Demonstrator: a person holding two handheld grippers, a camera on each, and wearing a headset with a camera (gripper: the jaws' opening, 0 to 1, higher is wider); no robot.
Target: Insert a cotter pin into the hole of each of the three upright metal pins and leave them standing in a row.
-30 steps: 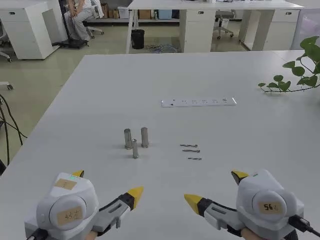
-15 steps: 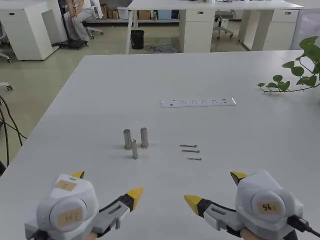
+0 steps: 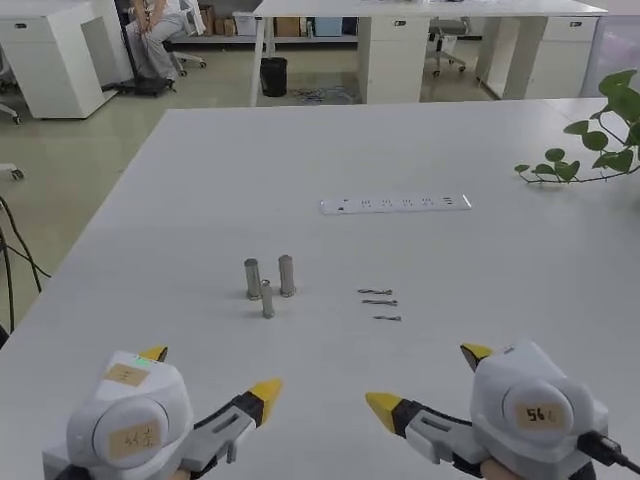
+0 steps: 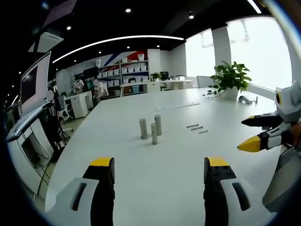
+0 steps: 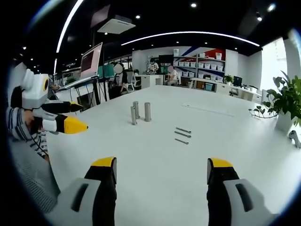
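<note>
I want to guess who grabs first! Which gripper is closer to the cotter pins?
Right. The right gripper is below-right of the cotter pins; the left gripper is farther, below-left.

Metal pins upright; cotter pins beside, apparently three.

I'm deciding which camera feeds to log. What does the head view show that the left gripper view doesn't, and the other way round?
Head view adds: a black bin on the floor beyond the table.
Left gripper view adds: a monitor, ceiling lights and storage shelves.
Shared: three upright metal pins, three cotter pins lying loose beside them, the power strip, a plant, and the left tongs and right tongs, both open.
</note>
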